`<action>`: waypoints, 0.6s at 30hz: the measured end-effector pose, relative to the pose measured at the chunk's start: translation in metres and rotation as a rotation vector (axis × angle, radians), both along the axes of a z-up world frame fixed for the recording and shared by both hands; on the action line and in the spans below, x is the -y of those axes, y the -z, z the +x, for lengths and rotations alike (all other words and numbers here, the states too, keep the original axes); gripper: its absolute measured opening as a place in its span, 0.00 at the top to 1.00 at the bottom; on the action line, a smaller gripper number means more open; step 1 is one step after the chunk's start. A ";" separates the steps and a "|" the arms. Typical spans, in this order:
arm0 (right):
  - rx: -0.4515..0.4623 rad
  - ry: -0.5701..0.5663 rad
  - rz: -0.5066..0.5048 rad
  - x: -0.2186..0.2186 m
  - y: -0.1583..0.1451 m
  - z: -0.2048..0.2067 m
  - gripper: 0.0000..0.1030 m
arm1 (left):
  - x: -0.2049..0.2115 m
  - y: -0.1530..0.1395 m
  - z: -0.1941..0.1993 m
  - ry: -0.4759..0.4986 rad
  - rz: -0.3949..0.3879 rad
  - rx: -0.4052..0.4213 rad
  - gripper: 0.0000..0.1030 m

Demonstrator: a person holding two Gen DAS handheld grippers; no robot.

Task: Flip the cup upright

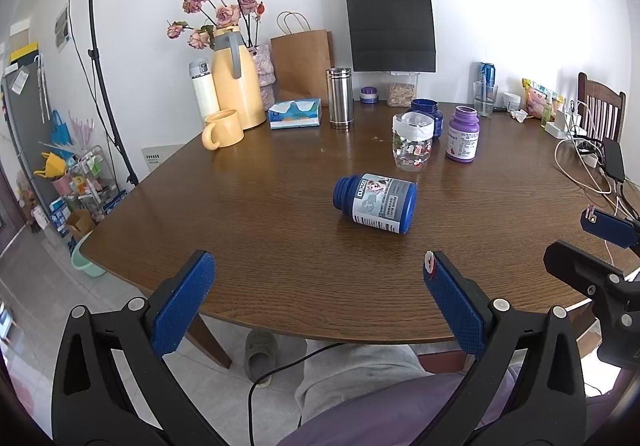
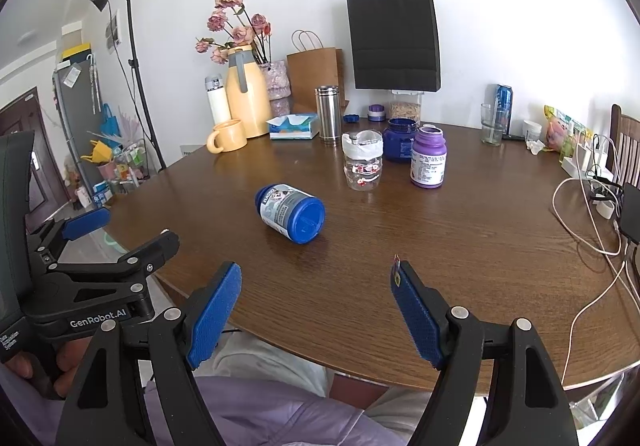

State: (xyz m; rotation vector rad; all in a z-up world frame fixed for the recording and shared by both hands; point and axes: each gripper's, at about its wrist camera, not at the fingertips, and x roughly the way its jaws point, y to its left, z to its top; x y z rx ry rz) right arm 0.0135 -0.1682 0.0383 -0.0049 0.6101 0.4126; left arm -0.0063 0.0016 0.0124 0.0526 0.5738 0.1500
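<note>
A blue bottle lay on its side near the middle of the wooden table, its neck pointing left and its flat base right in the left wrist view; in the right wrist view the base faced the camera. Its white-and-grey label carried a small portrait and a vertical word too blurred to read with certainty.

The left gripper hovered over the near table edge, fingers spread wide and holding nothing, well apart from the bottle. The right gripper was likewise wide open and empty, short of the bottle. The left gripper's body, seen in the right wrist view, bore the legible mark "GenRobot.AI".

Behind the bottle stood a clear jar with a white band at its rim and red-and-white print, unreadable. Just beside it stood a purple bottle with a white label whose text was too small to read, and a dark blue jar behind them.

Farther back stood a steel flask, a tissue box, a yellow mug touching or just beside a yellow jug, a white thermos, a black bag, a brown bag, a glass and a blue can.
</note>
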 end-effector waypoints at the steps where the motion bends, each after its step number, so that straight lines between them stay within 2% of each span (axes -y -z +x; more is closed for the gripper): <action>1: 0.001 0.000 0.001 0.000 0.000 0.000 0.22 | 0.000 0.000 0.000 -0.001 0.000 0.000 0.00; 18: -0.002 0.009 -0.004 -0.001 0.001 0.001 0.22 | 0.001 0.000 0.001 0.008 0.002 -0.001 0.00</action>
